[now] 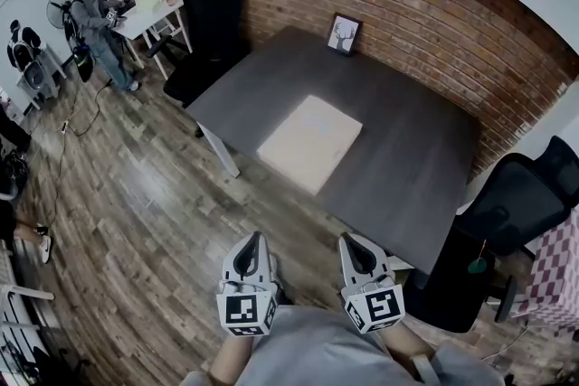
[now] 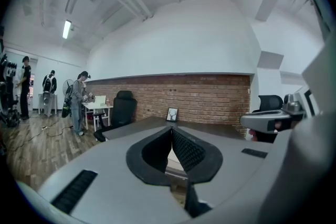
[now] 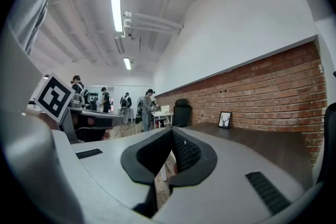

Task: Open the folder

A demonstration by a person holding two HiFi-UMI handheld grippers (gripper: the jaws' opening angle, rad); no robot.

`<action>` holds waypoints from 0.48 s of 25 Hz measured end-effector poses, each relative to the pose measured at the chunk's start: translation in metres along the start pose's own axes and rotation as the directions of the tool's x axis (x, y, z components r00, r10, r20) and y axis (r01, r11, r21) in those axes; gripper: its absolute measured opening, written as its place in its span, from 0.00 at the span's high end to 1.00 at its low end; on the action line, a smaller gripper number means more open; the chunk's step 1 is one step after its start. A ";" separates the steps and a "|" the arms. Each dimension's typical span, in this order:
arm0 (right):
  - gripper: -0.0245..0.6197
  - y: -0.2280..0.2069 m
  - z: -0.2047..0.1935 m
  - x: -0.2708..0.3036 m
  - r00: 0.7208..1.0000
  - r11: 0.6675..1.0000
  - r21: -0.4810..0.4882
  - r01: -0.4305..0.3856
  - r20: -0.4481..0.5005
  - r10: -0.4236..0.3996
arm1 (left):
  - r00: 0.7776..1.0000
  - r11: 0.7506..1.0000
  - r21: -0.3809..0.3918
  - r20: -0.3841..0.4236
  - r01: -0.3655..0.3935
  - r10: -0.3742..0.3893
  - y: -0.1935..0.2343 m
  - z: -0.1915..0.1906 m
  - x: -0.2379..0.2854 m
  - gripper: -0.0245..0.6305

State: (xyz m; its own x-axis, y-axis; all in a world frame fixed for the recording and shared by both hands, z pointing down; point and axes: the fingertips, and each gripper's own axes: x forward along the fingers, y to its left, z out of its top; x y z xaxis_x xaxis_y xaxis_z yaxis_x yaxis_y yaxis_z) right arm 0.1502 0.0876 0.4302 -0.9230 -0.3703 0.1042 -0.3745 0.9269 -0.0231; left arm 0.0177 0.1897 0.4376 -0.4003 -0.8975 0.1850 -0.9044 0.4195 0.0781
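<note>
The white left gripper with dark pads [image 1: 251,254] had its claw shut tight, with nothing in it. In its own view the two pads were pressed together. The flat cream-coloured folder [image 1: 310,143] lay closed near the middle of the dark grey table [image 1: 416,167]. It was at about twelve o'clock from the two grippers and well apart from them. The white right gripper [image 1: 355,254] had its claw shut on nothing too.

The folder looked thin and light. Its cover was probably card or plastic that bends a little. It looked smooth, so a claw might slip on it. It would not break, but a hard pinch could crease it. It lay flat on the table, with no gap to get under. A good place to take hold seemed to be a loose edge or a corner of the top cover, maybe the edge at six o'clock, nearest the person. I could not tell which edge was the spine. One claw could press the folder down while the other lifted the cover.

No words showed on the folder. The square black-and-white markers [image 1: 246,310] on the grippers had only blocky shapes. The small black picture frame [image 1: 344,33] stood at one o'clock from the folder. It held a drawing of a deer head and no writing.
</note>
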 end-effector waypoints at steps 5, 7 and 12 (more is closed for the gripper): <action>0.96 -0.018 0.010 0.062 0.997 0.997 -0.005 0.074 -0.005 -0.074 | 0.997 0.997 0.034 0.005 0.071 -0.071 0.032 0.023 0.063 0.96; 0.96 -0.024 0.015 0.087 0.994 0.994 0.001 0.108 -0.008 -0.108 | 0.995 0.994 0.046 -0.001 0.098 -0.098 0.048 0.031 0.087 0.96; 0.96 -0.036 0.031 0.148 0.983 0.983 0.006 0.185 0.013 -0.185 | 0.985 0.983 0.075 -0.011 0.170 -0.170 0.083 0.047 0.144 0.96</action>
State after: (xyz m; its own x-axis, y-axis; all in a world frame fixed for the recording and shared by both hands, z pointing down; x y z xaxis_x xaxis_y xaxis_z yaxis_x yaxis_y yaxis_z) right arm 0.0247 -0.0023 0.4157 -0.8387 -0.5364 0.0939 -0.5395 0.8419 -0.0094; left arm -0.1222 0.0890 0.4245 -0.2394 -0.9541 0.1798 -0.9678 0.2494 0.0349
